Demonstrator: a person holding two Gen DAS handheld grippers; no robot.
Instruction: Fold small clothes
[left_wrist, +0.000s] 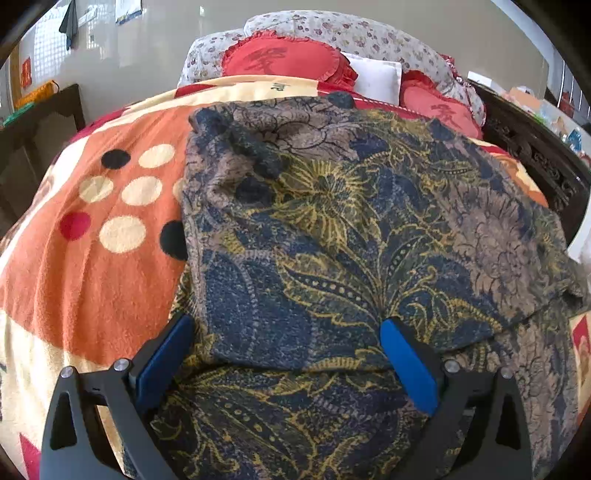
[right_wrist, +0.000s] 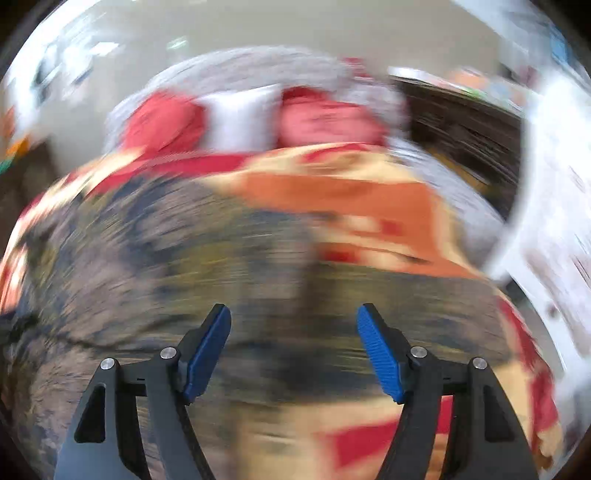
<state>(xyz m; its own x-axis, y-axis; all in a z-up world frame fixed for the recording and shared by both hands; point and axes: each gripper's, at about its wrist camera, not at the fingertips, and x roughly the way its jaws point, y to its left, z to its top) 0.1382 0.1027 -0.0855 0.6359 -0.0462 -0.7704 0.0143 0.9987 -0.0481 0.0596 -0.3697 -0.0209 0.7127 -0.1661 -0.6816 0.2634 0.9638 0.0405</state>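
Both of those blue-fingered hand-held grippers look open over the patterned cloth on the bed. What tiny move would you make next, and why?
Probably lower the left hand-held gripper and close it on the near folded edge of the patterned garment. Its jaws stand wide with nothing pinched, and one layer already lies doubled over the lower one on the orange blanket. The right hand-held gripper is open too, but its view is too blurred to judge.

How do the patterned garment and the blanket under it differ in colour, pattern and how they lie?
The patterned garment is dark blue, grey and yellow; the blanket is orange, cream and red. The garment carries fine floral and leaf drawing, while the blanket shows large plain dots. The garment lies on top with one layer folded over another; the blanket is spread under it. Both are soft textiles lying on the bed.
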